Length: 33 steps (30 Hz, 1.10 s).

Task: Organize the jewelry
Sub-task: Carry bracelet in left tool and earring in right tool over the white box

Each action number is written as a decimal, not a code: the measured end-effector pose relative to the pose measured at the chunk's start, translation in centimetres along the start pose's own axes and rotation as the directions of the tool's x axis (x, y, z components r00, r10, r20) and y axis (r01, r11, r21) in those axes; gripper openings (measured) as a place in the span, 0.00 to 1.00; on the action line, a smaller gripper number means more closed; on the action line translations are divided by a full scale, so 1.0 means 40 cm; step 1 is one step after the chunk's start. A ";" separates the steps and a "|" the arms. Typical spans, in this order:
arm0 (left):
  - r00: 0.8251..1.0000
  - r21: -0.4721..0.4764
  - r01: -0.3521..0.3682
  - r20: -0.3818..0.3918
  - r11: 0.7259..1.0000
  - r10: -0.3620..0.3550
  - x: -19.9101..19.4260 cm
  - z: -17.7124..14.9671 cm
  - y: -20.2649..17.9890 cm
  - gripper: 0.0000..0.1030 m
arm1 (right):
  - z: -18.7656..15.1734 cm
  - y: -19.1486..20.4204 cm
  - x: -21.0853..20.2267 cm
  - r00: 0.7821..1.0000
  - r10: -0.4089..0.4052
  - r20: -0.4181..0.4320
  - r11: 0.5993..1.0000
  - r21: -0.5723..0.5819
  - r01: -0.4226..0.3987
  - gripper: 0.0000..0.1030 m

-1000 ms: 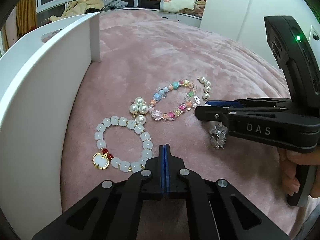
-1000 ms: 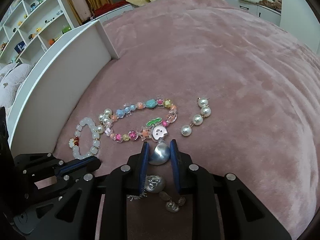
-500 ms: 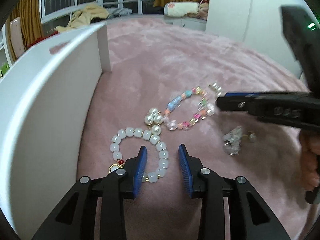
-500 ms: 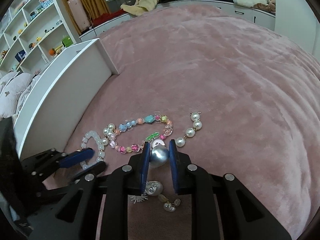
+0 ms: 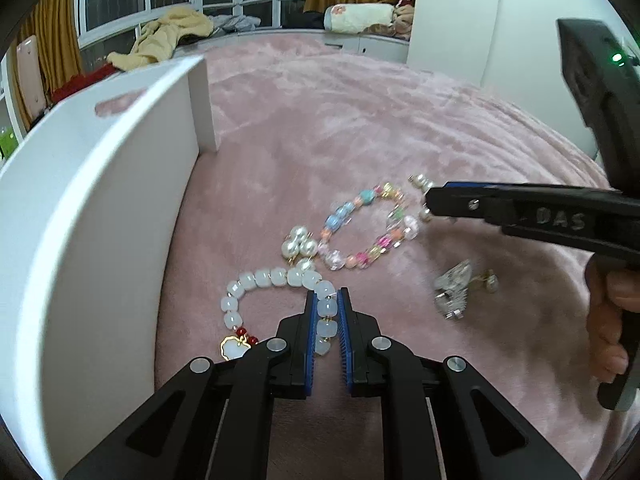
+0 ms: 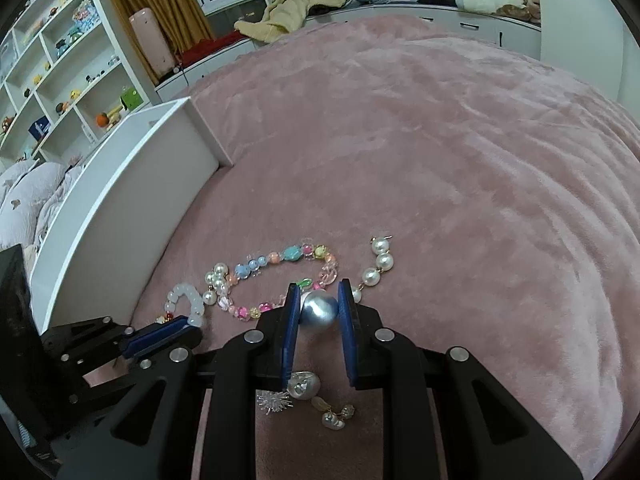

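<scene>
On the pink plush blanket [image 6: 460, 168], beside a white open-topped box [image 5: 100, 208], jewelry is lying in a loose cluster. One bracelet of milky white square beads [image 5: 276, 280] is carrying two red beads and a white gold-rimmed charm. Touching it are a small cluster of round pearls [image 5: 298, 242] and one bracelet of multicoloured translucent beads [image 6: 280, 266]. One dangling strand of four white pearls [image 6: 378, 260] is lying just beside that. The left gripper [image 5: 326, 306], whose jaws have just been closing, is pinching the white bracelet's beads between its blue pads. The right gripper [image 6: 319, 307] is clamping one large silvery round pearl [image 6: 318, 312] narrowly, above a spiky silver-and-pearl earring [image 6: 304, 394]. Faint lettering "DAS" is showing on the right gripper's side.
</scene>
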State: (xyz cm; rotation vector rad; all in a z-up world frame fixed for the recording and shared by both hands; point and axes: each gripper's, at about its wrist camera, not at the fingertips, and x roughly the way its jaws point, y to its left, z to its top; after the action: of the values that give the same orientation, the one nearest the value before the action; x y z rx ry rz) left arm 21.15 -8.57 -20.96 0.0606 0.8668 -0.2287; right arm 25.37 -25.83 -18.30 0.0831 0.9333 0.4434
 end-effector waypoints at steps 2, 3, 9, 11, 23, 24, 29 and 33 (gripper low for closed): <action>1.000 0.003 0.000 0.010 1.000 0.000 -0.012 0.009 -0.005 0.14 | 0.002 -0.001 -0.005 1.000 -0.001 0.003 1.000 0.006 0.001 0.19; 1.000 0.003 0.000 0.014 1.000 0.000 -0.017 0.015 -0.006 0.14 | 0.002 -0.001 -0.007 1.000 -0.003 0.004 1.000 0.006 0.003 0.19; 0.999 -0.014 0.002 0.034 1.000 -0.002 -0.052 0.036 0.003 0.14 | 0.002 0.001 -0.019 1.000 -0.015 -0.001 1.000 0.012 0.015 0.19; 0.999 -0.011 0.000 0.042 1.000 0.000 -0.067 0.042 0.005 0.14 | 0.001 0.003 -0.026 1.000 -0.018 0.003 1.000 0.013 0.018 0.19; 0.995 0.005 0.019 0.098 1.000 -0.019 -0.176 0.095 0.012 0.14 | 0.025 0.028 -0.114 0.999 -0.035 -0.002 0.999 0.005 0.035 0.19; 0.994 0.000 0.024 0.103 1.000 -0.023 -0.186 0.103 0.015 0.14 | 0.029 0.026 -0.124 0.999 -0.039 0.000 0.999 0.012 0.039 0.19; 0.991 -0.001 0.030 0.132 1.000 -0.030 -0.240 0.134 0.020 0.14 | 0.050 0.020 -0.191 0.999 -0.040 0.023 0.998 0.040 0.039 0.19; 0.988 0.014 0.010 0.156 1.000 -0.012 -0.283 0.163 0.023 0.15 | 0.066 0.032 -0.222 0.998 -0.054 0.033 0.998 0.027 0.053 0.19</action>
State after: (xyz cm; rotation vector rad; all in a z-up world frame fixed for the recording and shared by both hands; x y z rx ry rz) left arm 19.16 -6.62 -8.18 0.0490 0.7100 -0.2464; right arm 22.47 -27.93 -9.66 0.0887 0.9066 0.3791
